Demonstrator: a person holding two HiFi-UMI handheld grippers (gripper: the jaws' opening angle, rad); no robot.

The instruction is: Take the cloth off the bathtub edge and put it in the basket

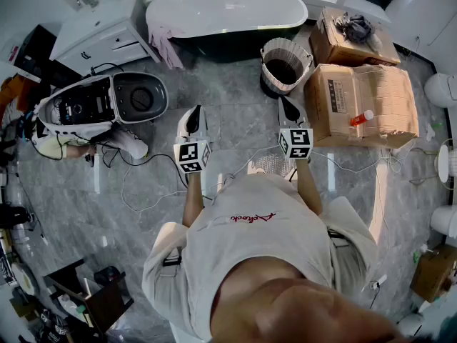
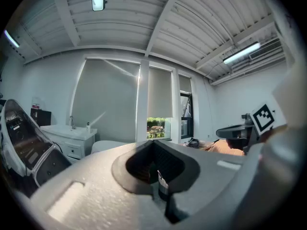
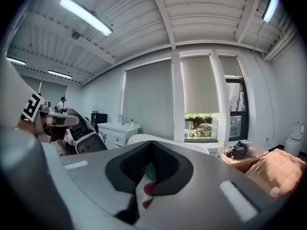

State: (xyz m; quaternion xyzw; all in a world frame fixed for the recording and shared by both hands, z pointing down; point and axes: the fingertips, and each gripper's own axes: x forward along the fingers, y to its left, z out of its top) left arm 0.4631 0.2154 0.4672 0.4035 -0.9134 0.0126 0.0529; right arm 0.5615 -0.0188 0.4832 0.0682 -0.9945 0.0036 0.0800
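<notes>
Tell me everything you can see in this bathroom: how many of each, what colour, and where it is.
bathtub: one, white, top centre
cloth: one, pink, draped over the bathtub's left end
basket: one, pale woven, on the floor in front of the bathtub's right end
large cardboard box: one, brown, right of the basket
small cardboard box: one, brown, behind the large one
bottle: one, white with an orange cap, on the large cardboard box
vanity: one, white, left of the bathtub
open case: one, white shell with a dark inside, on the floor at left
left gripper: one, black jaws, shut, empty
right gripper: one, black jaws, shut, empty
</notes>
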